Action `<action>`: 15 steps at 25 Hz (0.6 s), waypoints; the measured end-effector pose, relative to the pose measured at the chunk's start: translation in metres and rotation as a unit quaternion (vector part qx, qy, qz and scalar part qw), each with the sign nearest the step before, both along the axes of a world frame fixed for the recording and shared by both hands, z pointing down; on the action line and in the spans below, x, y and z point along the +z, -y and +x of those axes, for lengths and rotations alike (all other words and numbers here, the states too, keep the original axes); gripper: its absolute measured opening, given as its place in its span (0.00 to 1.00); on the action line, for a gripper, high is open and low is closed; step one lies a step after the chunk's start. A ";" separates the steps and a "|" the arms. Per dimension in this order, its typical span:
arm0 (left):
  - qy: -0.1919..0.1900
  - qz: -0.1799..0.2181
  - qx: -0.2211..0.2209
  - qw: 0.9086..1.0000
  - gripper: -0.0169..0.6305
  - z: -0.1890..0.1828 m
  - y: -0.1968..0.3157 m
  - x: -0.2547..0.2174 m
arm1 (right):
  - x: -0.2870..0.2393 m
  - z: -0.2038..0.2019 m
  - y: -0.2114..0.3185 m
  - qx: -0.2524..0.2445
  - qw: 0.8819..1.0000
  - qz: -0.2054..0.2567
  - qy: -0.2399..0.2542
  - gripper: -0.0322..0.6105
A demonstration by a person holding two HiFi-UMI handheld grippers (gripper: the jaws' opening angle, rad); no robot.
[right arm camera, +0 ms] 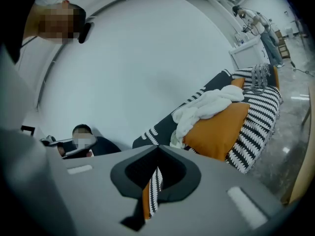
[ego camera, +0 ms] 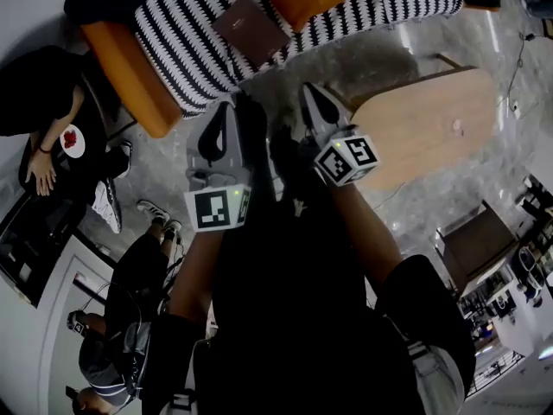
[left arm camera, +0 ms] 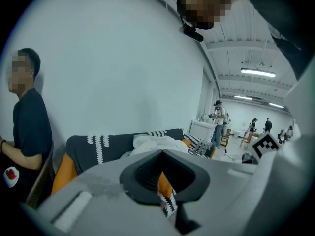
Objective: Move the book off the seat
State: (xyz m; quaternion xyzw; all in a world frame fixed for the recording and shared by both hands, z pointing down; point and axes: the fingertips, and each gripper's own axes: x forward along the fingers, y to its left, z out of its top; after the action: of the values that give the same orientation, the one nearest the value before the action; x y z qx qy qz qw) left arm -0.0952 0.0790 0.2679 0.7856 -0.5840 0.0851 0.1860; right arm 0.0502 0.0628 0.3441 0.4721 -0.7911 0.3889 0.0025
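A brown book (ego camera: 251,26) lies flat on the black-and-white striped sofa seat (ego camera: 186,46) at the top of the head view. My left gripper (ego camera: 228,111) and right gripper (ego camera: 313,93) hover side by side in front of the sofa, short of the book and apart from it. Both point toward the seat. In the left gripper view the left gripper (left arm camera: 165,154) has its jaws together, with nothing held. The right gripper (right arm camera: 157,149) looks the same in the right gripper view, shut and empty. Neither gripper view shows the book.
An orange cushion (right arm camera: 216,127) and a white blanket (right arm camera: 206,104) lie on the sofa. A wooden coffee table (ego camera: 432,128) stands to the right of my grippers. One person sits at the left (ego camera: 43,102), another at the lower left (ego camera: 130,318).
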 end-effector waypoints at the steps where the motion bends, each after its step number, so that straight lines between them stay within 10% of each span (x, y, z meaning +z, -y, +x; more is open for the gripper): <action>1: -0.002 -0.001 0.000 1.000 0.04 -0.001 0.002 0.006 | 0.007 -0.002 0.002 -0.002 1.000 -0.002 -0.001 0.06; 15: -0.011 -0.027 -0.010 1.000 0.04 -0.020 0.033 0.081 | 0.101 -0.015 0.030 0.008 0.999 -0.045 -0.009 0.06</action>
State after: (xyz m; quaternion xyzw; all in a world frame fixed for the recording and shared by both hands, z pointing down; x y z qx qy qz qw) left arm -0.1155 0.0458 0.3485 0.7754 -0.5870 0.0899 0.2145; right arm 0.0354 0.0331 0.4453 0.4814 -0.7689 0.4198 0.0275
